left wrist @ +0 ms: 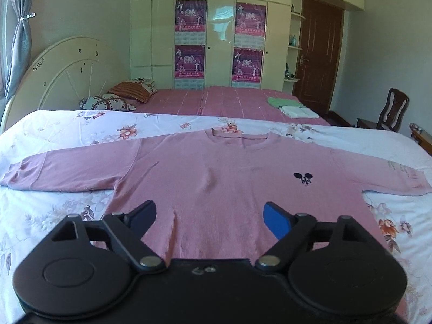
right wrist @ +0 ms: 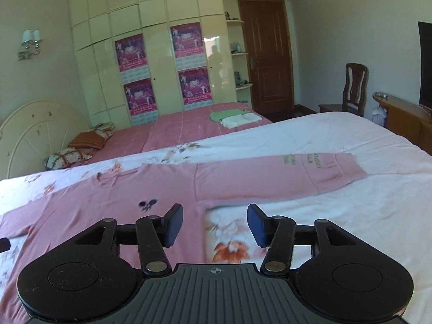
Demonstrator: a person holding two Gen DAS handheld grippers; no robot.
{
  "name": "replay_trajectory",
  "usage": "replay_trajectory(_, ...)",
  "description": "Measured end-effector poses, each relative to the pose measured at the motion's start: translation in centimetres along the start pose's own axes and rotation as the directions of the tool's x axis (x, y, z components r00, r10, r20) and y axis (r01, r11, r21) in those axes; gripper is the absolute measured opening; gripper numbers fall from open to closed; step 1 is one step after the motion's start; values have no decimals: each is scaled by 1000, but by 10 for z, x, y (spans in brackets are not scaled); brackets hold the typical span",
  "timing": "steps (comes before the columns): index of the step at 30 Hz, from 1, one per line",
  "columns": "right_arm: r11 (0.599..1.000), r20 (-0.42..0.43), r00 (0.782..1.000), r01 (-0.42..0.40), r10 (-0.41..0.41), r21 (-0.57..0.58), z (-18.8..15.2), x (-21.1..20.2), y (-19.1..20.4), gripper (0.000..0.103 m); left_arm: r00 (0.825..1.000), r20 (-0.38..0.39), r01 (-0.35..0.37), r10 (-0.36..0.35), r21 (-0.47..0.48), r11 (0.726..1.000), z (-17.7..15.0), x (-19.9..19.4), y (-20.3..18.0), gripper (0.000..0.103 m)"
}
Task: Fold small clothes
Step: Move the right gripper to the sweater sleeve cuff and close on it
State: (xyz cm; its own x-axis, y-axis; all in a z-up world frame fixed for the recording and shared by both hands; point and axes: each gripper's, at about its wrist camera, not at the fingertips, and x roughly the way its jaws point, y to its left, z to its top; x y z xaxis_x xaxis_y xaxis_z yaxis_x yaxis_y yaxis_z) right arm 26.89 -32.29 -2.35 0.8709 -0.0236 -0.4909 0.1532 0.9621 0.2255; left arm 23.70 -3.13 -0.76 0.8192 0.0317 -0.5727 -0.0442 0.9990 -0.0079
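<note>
Your left claw [left wrist: 209, 217], lower centre, gapes wide and empty over the hem of the pink sweater [left wrist: 216, 172], spread flat, sleeves out, on the floral bed [left wrist: 67, 124] for folding; right claw [right wrist: 214, 225] likewise parted, unladen, by its side seam.

Pink long-sleeved knit top [left wrist: 216, 172]: fine-ribbed cloth, matt, soft. White floral cotton-look bedspread [left wrist: 67, 127]: matt, lightly creased. Left black plastic gripper [left wrist: 210, 216]: matt body, blue smooth finger pads [left wrist: 278, 220], dull metal pivot pins. Right black plastic gripper [right wrist: 214, 224]: ridged matt base. Cream wardrobe doors [right wrist: 159, 13]: glossy, reflective. Brown wooden door [right wrist: 267, 54]: semi-gloss. Purple paper posters [left wrist: 191, 16]: slight sheen.
</note>
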Motion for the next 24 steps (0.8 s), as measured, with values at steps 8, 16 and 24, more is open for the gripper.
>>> replay_trajectory(8,972,-10,997,76,-75,221,35,105,-96,80,997,-69,-34,34,1,999,21,94,-17,95)
replay_trajectory(16,858,-55,967,247,-250,451,28,149,-239,80,986,-165,-27,36,57,998,9,148,-52,93)
replay_trajectory(24,779,-34,973,203,-227,593,21,144,-307,64,973,-223,-35,54,90,995,-1,165,-66,93)
